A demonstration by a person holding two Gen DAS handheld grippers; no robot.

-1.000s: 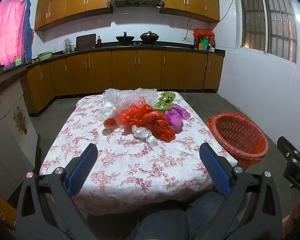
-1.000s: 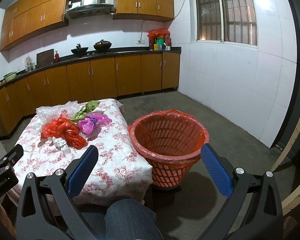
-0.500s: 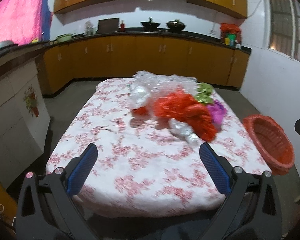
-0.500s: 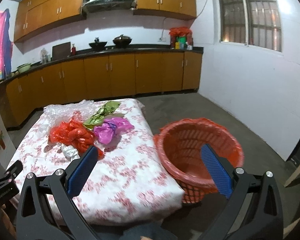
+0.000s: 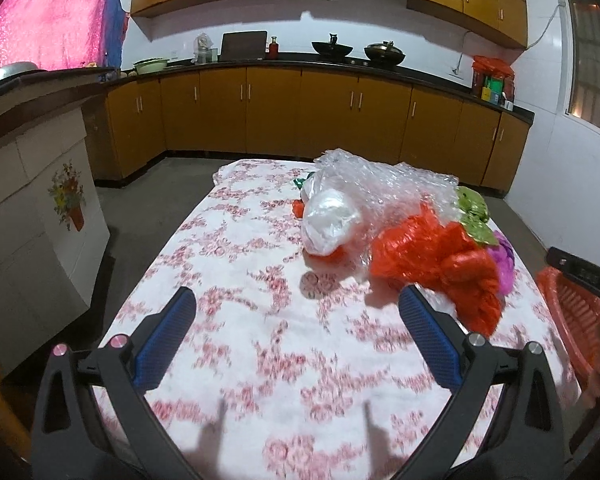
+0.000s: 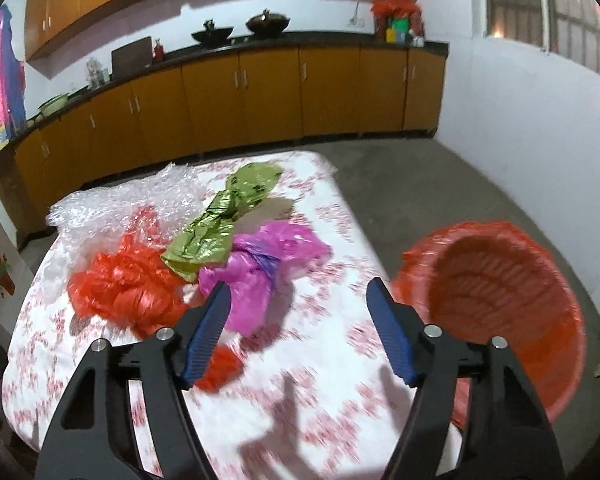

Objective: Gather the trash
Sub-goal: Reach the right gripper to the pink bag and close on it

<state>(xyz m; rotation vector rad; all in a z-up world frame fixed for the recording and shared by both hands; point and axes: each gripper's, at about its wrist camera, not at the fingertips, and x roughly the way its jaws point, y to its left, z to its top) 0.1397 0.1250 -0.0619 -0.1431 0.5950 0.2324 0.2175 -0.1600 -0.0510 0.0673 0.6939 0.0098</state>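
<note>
A heap of trash lies on the flowered tablecloth (image 5: pixel 260 340): a red bag (image 5: pixel 432 256), bubble wrap (image 5: pixel 380 184), a white bag (image 5: pixel 328 216), a green foil wrapper (image 6: pixel 224 220) and a magenta bag (image 6: pixel 260 260). My left gripper (image 5: pixel 296 300) hovers open over bare cloth, short of the heap, with its right finger near the red bag. My right gripper (image 6: pixel 298 286) hangs over the table's right side with its jaws closing. The magenta bag lies just ahead of its left finger, and the pads press on nothing. A red-lined basket (image 6: pixel 500 300) stands on the floor to the right of the table.
Brown cabinets (image 5: pixel 300 112) with a dark counter run along the far wall. A white tiled counter (image 5: pixel 28 208) stands to the left of the table. Bare concrete floor (image 6: pixel 400 176) lies around the table. A white wall (image 6: pixel 540 140) rises behind the basket.
Both grippers have moved forward over the table, closer to the heap, and tipped downward. The right gripper's jaws have narrowed. The trash has not moved.
</note>
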